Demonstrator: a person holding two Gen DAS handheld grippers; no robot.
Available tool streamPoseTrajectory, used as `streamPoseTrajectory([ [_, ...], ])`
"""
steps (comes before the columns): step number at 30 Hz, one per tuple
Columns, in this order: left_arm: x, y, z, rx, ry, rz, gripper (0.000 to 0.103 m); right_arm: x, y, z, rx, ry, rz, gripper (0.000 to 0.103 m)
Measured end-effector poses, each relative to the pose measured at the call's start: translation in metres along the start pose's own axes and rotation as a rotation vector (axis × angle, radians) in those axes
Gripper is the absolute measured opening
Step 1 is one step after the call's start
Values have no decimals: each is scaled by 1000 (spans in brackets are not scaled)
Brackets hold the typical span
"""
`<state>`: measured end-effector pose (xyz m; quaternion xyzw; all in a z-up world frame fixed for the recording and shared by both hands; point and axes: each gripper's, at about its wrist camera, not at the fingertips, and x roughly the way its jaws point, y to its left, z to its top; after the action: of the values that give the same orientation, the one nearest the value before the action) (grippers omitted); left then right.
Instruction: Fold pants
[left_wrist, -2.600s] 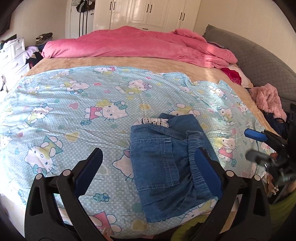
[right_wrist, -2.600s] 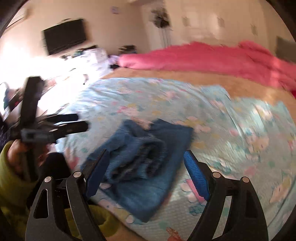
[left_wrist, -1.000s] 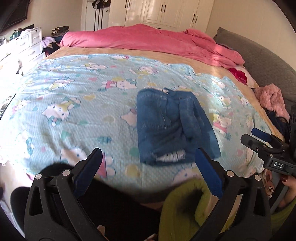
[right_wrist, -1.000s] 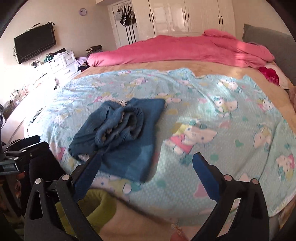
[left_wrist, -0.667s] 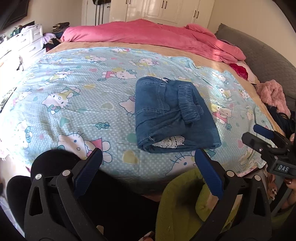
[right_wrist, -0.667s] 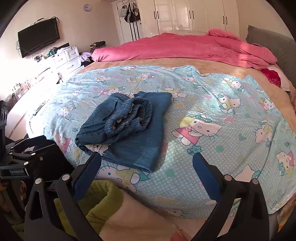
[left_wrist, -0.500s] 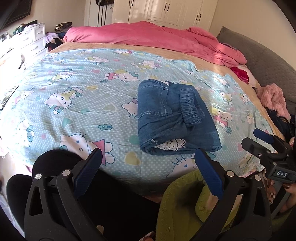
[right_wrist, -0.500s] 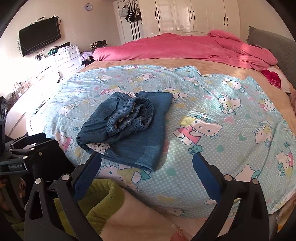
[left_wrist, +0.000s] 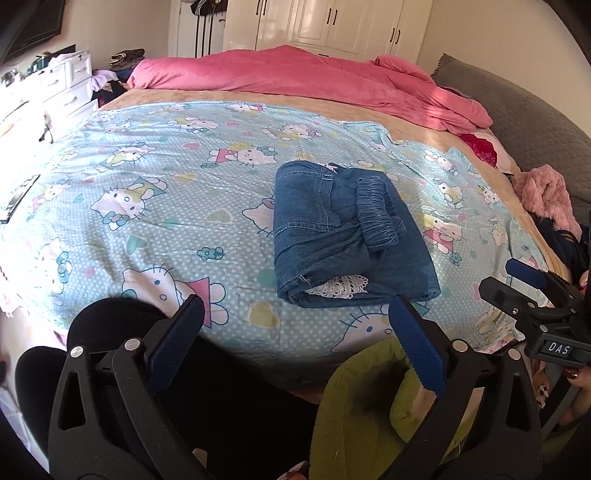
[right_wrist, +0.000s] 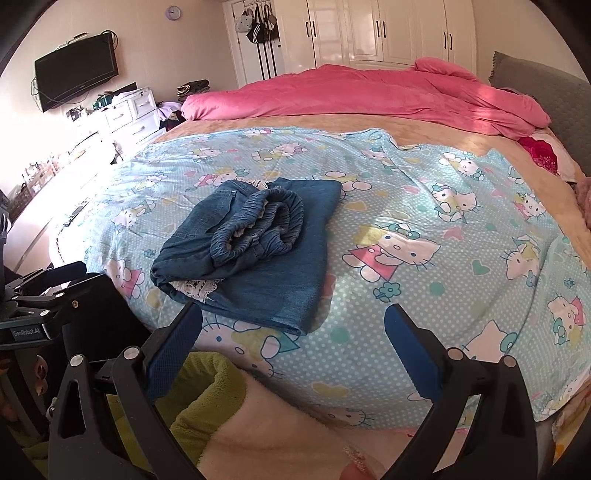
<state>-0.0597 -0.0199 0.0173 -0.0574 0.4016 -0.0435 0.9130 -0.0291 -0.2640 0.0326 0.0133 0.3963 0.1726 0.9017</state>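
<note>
The blue denim pants (left_wrist: 343, 229) lie folded in a compact bundle on the Hello Kitty sheet (left_wrist: 155, 192), white lace showing at the near end. They also show in the right wrist view (right_wrist: 255, 251). My left gripper (left_wrist: 295, 325) is open and empty, held off the near edge of the bed, short of the pants. My right gripper (right_wrist: 291, 332) is open and empty, also back from the bed edge. Each gripper shows in the other's view: the right one (left_wrist: 532, 291) at the right, the left one (right_wrist: 48, 284) at the left.
A pink duvet (left_wrist: 314, 81) lies heaped across the far end of the bed. A grey headboard (left_wrist: 532, 133) and pink fluffy clothing (left_wrist: 546, 195) are at the right. White drawers (right_wrist: 125, 114) and a wall TV (right_wrist: 75, 70) stand at the left. The person's green sleeve (left_wrist: 369, 406) is below.
Both grippers have pulled back from the pants to beyond the bed's near edge. The pants lie still in the last half second.
</note>
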Motion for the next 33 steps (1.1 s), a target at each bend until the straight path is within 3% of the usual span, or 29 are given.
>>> streamPoseTrajectory([
  [33,0,0,-2,-7,15,61,94,1,2,-4,-6,13,-7,99],
])
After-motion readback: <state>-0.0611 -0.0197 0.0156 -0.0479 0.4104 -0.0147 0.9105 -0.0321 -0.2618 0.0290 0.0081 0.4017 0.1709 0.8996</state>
